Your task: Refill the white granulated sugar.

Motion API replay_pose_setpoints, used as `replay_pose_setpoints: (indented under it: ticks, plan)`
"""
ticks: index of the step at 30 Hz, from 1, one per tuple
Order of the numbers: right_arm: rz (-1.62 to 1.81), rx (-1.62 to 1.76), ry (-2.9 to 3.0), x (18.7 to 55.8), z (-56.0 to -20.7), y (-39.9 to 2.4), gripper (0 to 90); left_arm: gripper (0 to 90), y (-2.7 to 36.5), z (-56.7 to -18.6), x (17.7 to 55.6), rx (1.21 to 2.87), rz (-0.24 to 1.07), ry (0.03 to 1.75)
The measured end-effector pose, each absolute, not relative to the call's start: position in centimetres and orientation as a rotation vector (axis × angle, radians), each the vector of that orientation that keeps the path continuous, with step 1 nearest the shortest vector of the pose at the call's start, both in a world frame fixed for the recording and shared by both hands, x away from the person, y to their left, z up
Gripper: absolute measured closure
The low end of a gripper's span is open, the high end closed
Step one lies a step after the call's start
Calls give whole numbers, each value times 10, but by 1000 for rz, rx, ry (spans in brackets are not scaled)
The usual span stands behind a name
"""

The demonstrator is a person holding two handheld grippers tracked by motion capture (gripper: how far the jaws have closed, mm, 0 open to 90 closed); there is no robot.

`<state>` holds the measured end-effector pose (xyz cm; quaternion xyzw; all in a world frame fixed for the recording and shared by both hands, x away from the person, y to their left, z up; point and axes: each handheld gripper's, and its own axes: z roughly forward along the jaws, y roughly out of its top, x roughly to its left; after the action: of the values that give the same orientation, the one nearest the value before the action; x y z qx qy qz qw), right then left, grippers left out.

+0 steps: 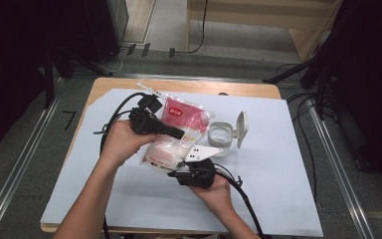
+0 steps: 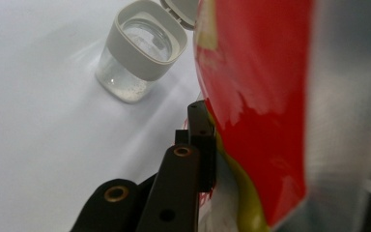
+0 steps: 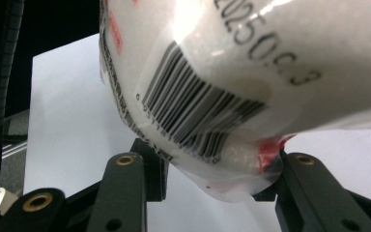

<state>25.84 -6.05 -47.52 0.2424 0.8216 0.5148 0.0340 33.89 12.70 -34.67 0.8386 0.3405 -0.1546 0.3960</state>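
1. While both of my hands are raised over the surface point(image 1: 278, 164), my left tongs point(image 1: 179, 133) are clamped shut on the edge of the bag point(image 1: 171, 137), at its red-printed upper part. In the left gripper view the two black jaws lie pressed together with the thin red film point(image 2: 261, 96) pinched between them.
2. The bag hangs in the air between my two tongs, over the middle of the white sheet that covers the surface. Its red top points away from me; its pale, granule-filled lower end faces me.
3. My right tongs point(image 1: 191, 167) grip the lower end of the bag. In the right gripper view the jaws stand partly apart, one on each side of the bulging bottom corner point(image 3: 232, 164), just under the barcode, both touching the film.
4. The clear container point(image 1: 220, 135) with the grey collar stands upright on the sheet, just right of the bag and apart from it. Its hinged lid point(image 1: 241, 128) is flipped open and stands up on the right side.
5. In the left gripper view the container point(image 2: 140, 48) shows a few grains at its bottom.
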Motion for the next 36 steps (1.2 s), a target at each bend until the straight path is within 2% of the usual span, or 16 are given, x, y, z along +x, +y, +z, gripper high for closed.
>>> replay_pose_setpoints:
  ticks: [5,10,16,17,18,20,22,24,26,30,36]
  plan:
    - [1546,725,2489,256,-479,-54,551,900,129,-348,340,2106,-443,922]
    - [1512,792,2466,257,-490,-43,468,900,129,-354,343,2065,-493,971]
    - [1430,827,2436,250,-488,-34,489,900,117,-357,341,2120,-404,1004]
    - [1449,844,2457,250,-487,-34,546,900,115,-357,340,2120,-390,1008]
    - [1464,851,2465,250,-486,-34,554,893,114,-357,340,2124,-375,986]
    - [1520,881,2484,251,-485,-36,568,855,111,-355,338,2139,-349,941]
    - [1577,895,2488,250,-482,-37,579,780,109,-352,336,2166,-308,891]
    - [1621,904,2492,248,-478,-39,588,772,108,-350,334,2186,-257,868]
    - [1657,915,2492,245,-472,-41,592,745,108,-349,334,2191,-269,867]
    - [1683,935,2489,244,-463,-45,589,783,107,-348,334,2169,-282,849]
    - [1610,922,2480,239,-453,-42,556,829,102,-344,335,2151,-355,913]
